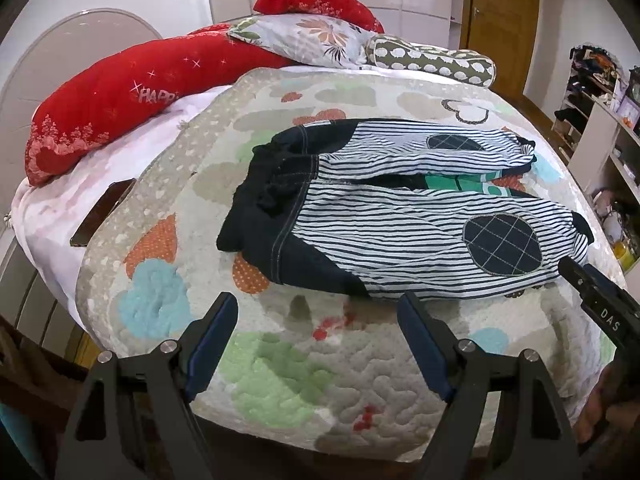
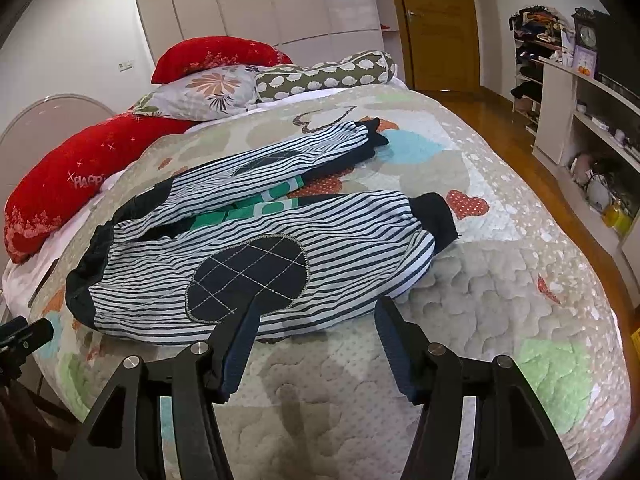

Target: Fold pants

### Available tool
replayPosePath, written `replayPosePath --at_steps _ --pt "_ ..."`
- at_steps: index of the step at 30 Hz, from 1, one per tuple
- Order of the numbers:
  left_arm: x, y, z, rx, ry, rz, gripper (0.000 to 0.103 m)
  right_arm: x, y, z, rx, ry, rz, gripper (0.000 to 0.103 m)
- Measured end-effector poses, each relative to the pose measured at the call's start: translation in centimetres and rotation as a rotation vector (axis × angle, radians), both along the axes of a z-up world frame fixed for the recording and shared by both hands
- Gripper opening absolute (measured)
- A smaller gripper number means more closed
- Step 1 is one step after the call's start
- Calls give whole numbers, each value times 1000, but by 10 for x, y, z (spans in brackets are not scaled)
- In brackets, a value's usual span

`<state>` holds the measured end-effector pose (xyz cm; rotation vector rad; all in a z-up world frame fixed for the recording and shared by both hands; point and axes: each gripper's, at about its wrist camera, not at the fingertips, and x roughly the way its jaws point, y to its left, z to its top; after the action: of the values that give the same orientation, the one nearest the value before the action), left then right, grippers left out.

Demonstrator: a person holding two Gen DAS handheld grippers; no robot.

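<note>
While the striped pants (image 1: 400, 216) lie spread flat on the quilted bed (image 1: 304, 376), both the left tongs (image 1: 316, 344) and right tongs (image 2: 312, 344) hover wide, holding nothing. Red pillows (image 1: 104, 96) and a floral cushion (image 1: 304, 38) sit beyond; a green cloth (image 2: 248, 210) shows between the legs.

"HAPP" in pale letters on red pillow (image 1: 120, 92); "DAS" in white on right gripper (image 1: 610, 314)

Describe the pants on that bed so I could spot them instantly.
Start at the large bed covered by a pale quilted bedspread with coloured hearts. Spread flat across its middle lie the navy-and-white striped cotton pants, legs apart. Unlike the red, floral and dotted pillows at the head, they carry dark oval grid-stitched knee patches and navy cuffs.
</note>
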<state>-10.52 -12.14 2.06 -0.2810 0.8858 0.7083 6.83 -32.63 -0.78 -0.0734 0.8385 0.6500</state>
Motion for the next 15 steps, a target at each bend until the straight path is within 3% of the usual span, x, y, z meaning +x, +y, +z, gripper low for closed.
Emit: replayPosePath --at_steps 15 --pt "1 4 -6 -24 13 -2 81 -1 5 -4 2 -3 15 64"
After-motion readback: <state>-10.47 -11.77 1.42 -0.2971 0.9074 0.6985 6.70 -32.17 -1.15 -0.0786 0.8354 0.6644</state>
